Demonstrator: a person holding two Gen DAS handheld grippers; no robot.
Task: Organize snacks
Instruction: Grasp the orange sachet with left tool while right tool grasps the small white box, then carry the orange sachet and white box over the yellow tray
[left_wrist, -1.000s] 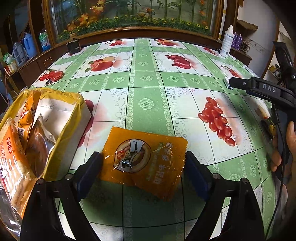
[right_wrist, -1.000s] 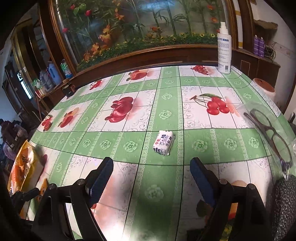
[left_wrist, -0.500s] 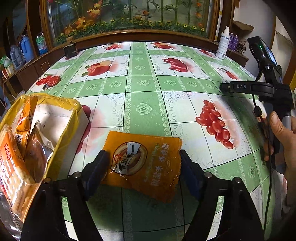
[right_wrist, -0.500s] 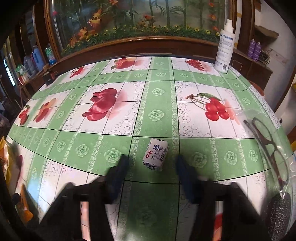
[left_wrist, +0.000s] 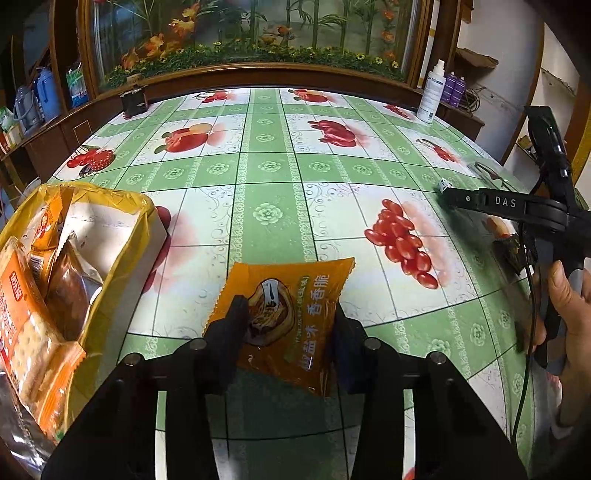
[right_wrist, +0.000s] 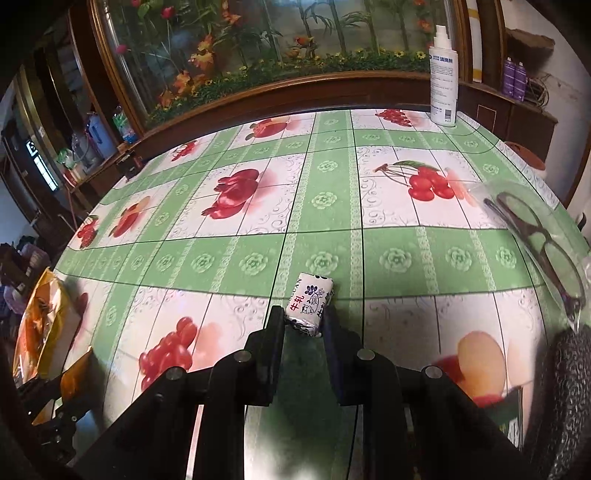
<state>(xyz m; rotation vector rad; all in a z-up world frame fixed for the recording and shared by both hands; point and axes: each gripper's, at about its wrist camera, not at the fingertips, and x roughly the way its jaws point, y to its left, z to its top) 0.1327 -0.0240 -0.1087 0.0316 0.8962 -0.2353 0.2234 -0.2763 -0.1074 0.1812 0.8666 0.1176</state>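
Now | left hand-held gripper (left_wrist: 286, 325) just closed onto orange packet (left_wrist: 291, 314) | right hand-held gripper (right_wrist: 304, 317) clamps candy (right_wrist: 310, 304)

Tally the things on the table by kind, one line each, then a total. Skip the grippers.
Loose snacks: 2, the orange packet and the small white candy
Yellow snack bag: 1
White spray bottle: 1
Bagged glasses: 1
Small dark object at the far left edge: 1
Total: 6
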